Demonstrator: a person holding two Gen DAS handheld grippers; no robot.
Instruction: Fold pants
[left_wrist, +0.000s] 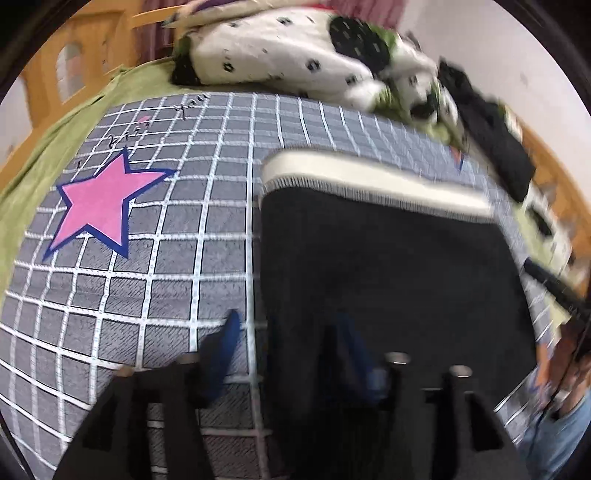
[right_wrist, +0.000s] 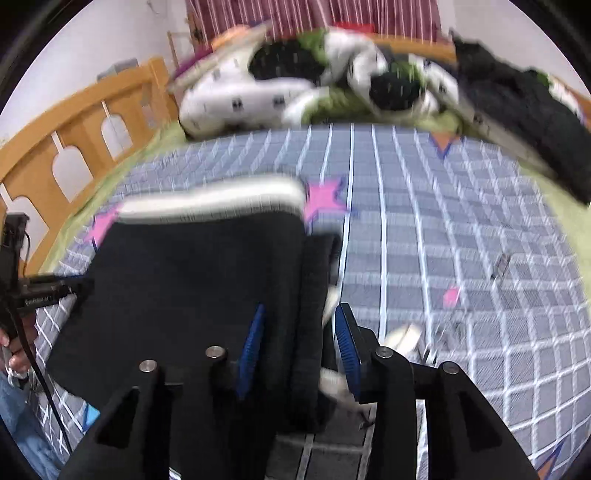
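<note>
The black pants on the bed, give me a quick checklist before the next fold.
1. Pants flat on the checked blanket: ok.
2. White waistband straight at the far end: ok.
3. Left gripper open, straddling the pants' left edge: ok.
4. Right gripper open, right edge between its blue pads: ok.
5. Right edge neat: not ok, bunched.
6. Near hem aligned: cannot tell.

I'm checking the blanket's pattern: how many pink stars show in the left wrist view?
1: a large pink star on the grid blanket, left of the black pants. The pants may hide others.
</note>
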